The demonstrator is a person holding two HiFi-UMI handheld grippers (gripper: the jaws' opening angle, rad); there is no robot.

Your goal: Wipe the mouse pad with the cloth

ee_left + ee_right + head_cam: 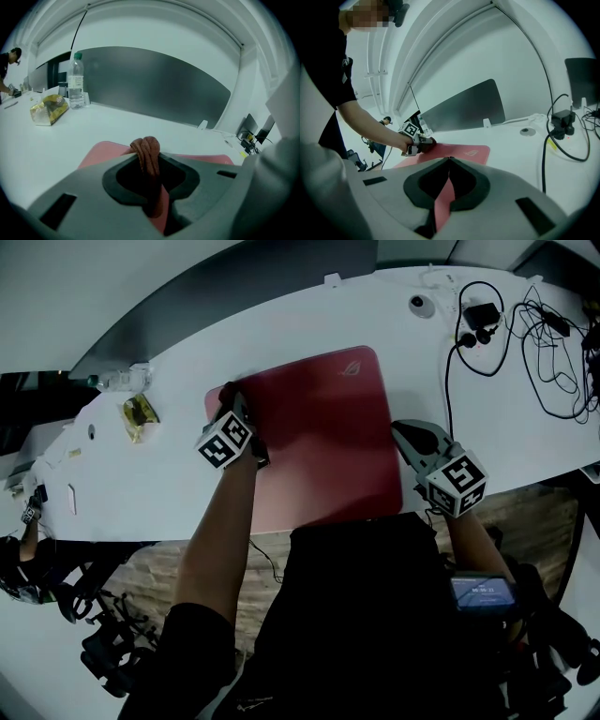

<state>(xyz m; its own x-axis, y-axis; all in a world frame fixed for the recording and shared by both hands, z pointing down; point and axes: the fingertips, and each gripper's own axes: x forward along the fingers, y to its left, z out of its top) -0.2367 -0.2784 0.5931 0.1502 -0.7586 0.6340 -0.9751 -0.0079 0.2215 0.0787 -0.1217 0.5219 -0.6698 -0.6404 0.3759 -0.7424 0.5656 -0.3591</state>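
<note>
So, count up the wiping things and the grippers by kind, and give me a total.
mouse pad: 1
cloth: 1
grippers, the left gripper and the right gripper: 2
Total: 4

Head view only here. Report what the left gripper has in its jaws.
Observer: The left gripper is shut on a bunched reddish-brown cloth, which pokes up past the tips.
Operator: Now give me the right one.
Observer: The right gripper has its jaws meeting at the tips. The red pad shows through the gap below them.
</note>
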